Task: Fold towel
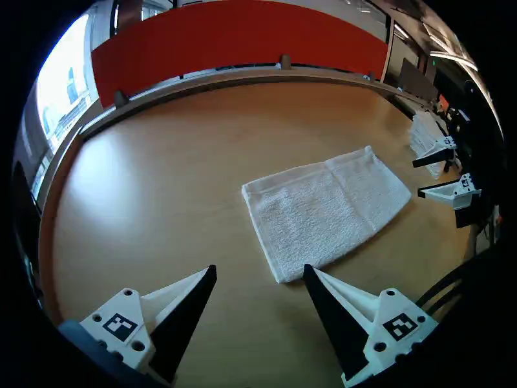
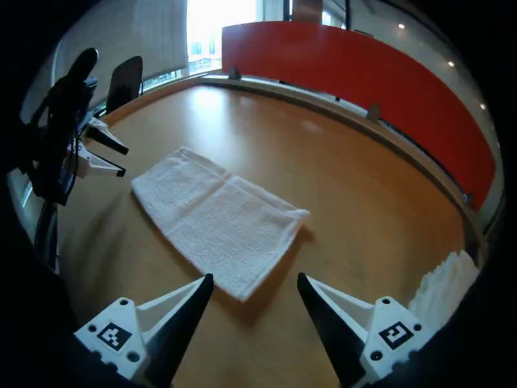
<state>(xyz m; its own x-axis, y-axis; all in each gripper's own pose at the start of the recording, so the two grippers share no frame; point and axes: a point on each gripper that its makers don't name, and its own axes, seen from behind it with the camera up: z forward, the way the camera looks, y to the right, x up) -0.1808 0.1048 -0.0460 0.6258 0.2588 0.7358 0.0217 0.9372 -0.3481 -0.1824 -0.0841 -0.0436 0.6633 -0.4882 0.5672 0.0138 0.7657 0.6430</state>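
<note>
Towel (image 1: 326, 210) on wooden table (image 1: 161, 194); red partition (image 1: 239, 39) behind; left gripper (image 1: 258, 268), right gripper (image 2: 254, 277) fingers apart.

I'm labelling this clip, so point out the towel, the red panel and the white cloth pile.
towel (image 1: 326, 210), left gripper view, middle of its top face.
red panel (image 1: 239, 39), left gripper view, centre of its front.
white cloth pile (image 2: 446, 288), right gripper view, its visible side.

Tally: one white towel (image 1: 326, 210); one pile of white towels (image 2: 446, 288), whose number we cannot tell; one wooden table (image 1: 161, 194); two grippers, the left gripper (image 1: 258, 268) and the right gripper (image 2: 254, 277), with two fingers (image 1: 187, 310) each; one red partition (image 1: 239, 39); one dark chair (image 2: 126, 81) that we can make out.
</note>
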